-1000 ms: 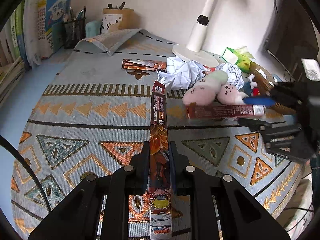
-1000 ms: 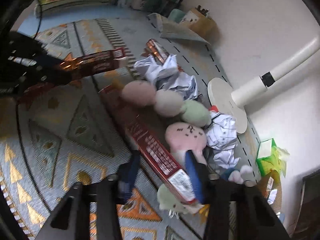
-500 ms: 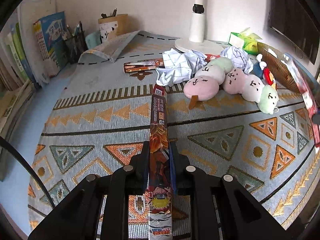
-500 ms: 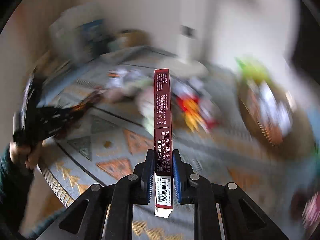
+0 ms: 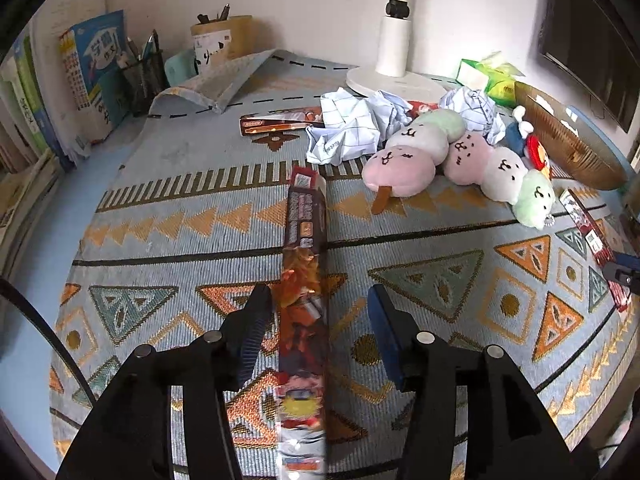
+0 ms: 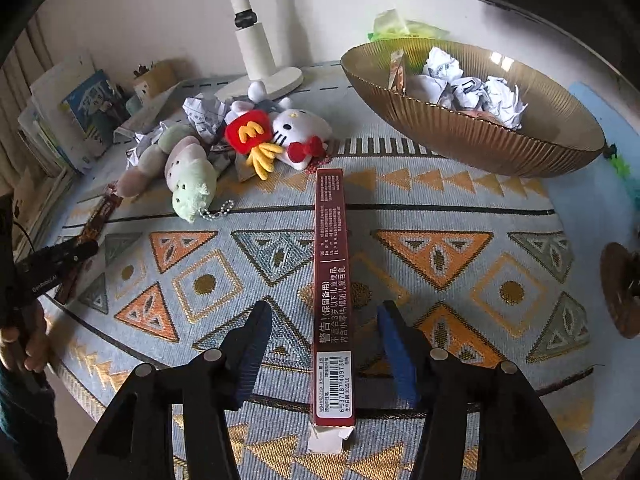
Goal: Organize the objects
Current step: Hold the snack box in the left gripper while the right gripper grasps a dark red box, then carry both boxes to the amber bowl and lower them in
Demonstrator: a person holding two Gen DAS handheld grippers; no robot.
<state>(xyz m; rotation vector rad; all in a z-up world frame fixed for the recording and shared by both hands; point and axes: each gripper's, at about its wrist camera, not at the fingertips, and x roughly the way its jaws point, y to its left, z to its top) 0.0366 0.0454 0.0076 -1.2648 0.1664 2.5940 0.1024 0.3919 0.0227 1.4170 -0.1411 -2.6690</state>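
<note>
A: How is the left gripper (image 5: 320,320) sitting?

B: Angling down over the patterned cloth (image 5: 432,280), jaws just opening; the cartoon-printed box (image 5: 306,280) is lying between them, its left side at the left pad, its right clear of the other.

A: And the right gripper (image 6: 324,336)?

B: Also tilting down, jaws just parting, neither pad touching the dark red box (image 6: 332,280) lying on the cloth between them, near the brown bowl (image 6: 472,136).
</note>
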